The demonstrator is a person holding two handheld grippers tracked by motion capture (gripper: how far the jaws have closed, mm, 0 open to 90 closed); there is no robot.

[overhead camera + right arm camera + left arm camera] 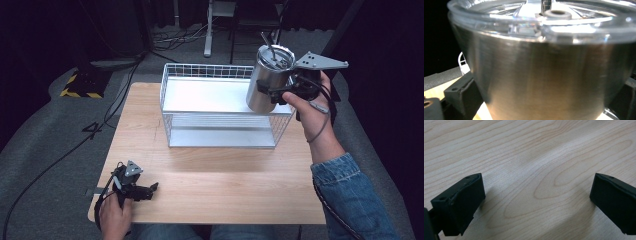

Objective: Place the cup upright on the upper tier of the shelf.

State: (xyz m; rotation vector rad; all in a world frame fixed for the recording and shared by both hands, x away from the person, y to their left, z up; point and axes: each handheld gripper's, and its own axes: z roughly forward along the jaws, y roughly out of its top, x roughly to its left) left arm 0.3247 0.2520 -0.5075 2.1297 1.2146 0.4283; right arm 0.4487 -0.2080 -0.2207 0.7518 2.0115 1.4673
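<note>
My right gripper [278, 93] clamps the steel tumbler [266, 80] across its body, tilted, with the wire basket [220, 131] just below and to its left.

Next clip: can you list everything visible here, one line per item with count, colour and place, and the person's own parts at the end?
Tumbler: one, brushed steel with a clear lid and a metal straw, held tilted in the air over the rack's right end.
Wire rack: one, white, two-tier, at the far middle of the table.
Table: one, light wood grain, centre of the high view.
Striped block: one, yellow and black, on the grey floor far left.
Cables: several, black, across the floor at left.
Right gripper: one, black, jaws clamped on the tumbler's side.
Left gripper: one, black, jaws apart with nothing between them, resting on the table's near left.
Sleeve: one, blue denim, right forearm.
</note>
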